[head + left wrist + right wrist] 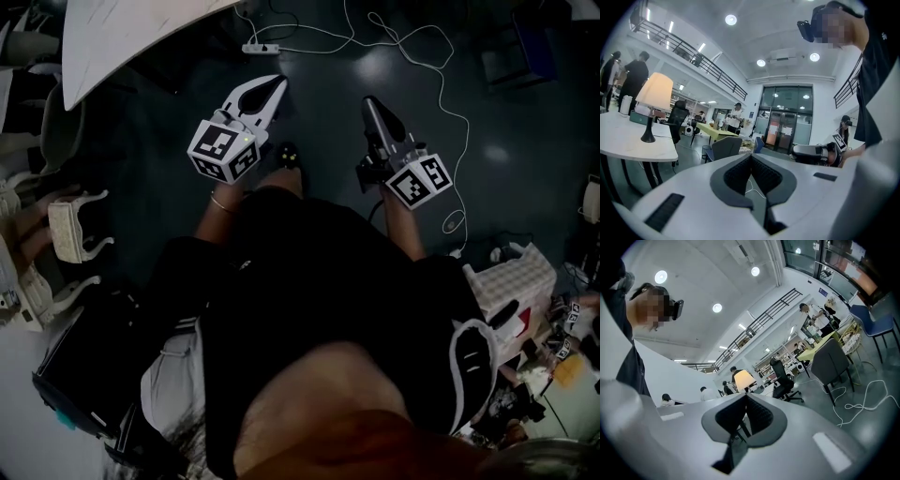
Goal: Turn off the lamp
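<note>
Lamp is standing on a white table at the far left of the left gripper view. Its shade is glowing and its dark foot is resting on the tabletop, well apart from both my grippers. Two people are standing behind that table. Further right, a grey chair is showing just above my left gripper, whose jaws I am holding pressed together with nothing between the ribbed pads. Glass doors are closing off the far end of the hall.

In the head view I am looking steeply down my own body at a dark floor. A pale tabletop is filling the upper left corner, and a power strip is lying on the floor beyond the left gripper. A white cable is trailing across the floor to the right of my right gripper. I am holding the two grippers out in front of me, side by side and apart, touching nothing.

In the right gripper view the lamp is showing small and lit just above the jaw tips, far off in the room. These jaws are also lying shut and empty. A black office chair is standing right of the lamp, and another grey chair is standing further right, with cable looping over the floor beyond it.
</note>
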A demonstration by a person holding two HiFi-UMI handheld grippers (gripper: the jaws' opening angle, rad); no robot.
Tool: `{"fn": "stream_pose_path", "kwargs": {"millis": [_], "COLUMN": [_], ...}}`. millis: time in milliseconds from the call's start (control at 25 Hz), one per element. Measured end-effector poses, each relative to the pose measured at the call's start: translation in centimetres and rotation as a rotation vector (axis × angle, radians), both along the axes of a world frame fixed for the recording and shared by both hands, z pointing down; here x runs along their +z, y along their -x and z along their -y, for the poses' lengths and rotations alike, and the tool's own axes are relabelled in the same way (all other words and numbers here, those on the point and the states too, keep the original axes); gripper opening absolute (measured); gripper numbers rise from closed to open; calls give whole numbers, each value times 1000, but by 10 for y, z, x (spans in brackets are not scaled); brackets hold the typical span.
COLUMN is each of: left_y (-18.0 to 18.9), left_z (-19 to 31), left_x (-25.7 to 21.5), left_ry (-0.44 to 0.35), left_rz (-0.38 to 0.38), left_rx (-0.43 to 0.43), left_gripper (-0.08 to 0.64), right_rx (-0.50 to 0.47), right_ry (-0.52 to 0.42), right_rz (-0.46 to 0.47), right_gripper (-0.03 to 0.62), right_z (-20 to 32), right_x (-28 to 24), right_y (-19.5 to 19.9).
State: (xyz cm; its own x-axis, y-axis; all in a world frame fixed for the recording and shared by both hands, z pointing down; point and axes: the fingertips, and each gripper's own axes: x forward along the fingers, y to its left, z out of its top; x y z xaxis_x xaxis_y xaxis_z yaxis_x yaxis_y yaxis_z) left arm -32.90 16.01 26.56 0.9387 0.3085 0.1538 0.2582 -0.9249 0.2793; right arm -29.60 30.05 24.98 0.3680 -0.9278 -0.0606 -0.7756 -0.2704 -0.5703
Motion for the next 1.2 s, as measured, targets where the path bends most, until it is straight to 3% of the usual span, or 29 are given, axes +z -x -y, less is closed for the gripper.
{"fn": "stream_pose_path", "kwargs": {"millis": [320, 680, 960, 1200], "left_y": [-66, -87, -87, -83], "left_z": [54, 91, 110, 138], "left_x": [-5, 4, -1, 4], "left_ry": [-4, 43, 13, -20], "left_rz": [-35, -45, -56, -26], "left_rx": [31, -14, -113, -255], "left_gripper": [6, 6, 6, 6], "right_rx": [1, 11, -28, -152], "right_ry": [19, 65, 66, 31], "right_rz": [-16, -17, -32, -49], "right_gripper": [2, 2, 2, 2], "right_z": [67, 92, 98, 132], "right_x": [-10, -8, -6, -10], "right_y": [-54, -81, -117, -146]}}
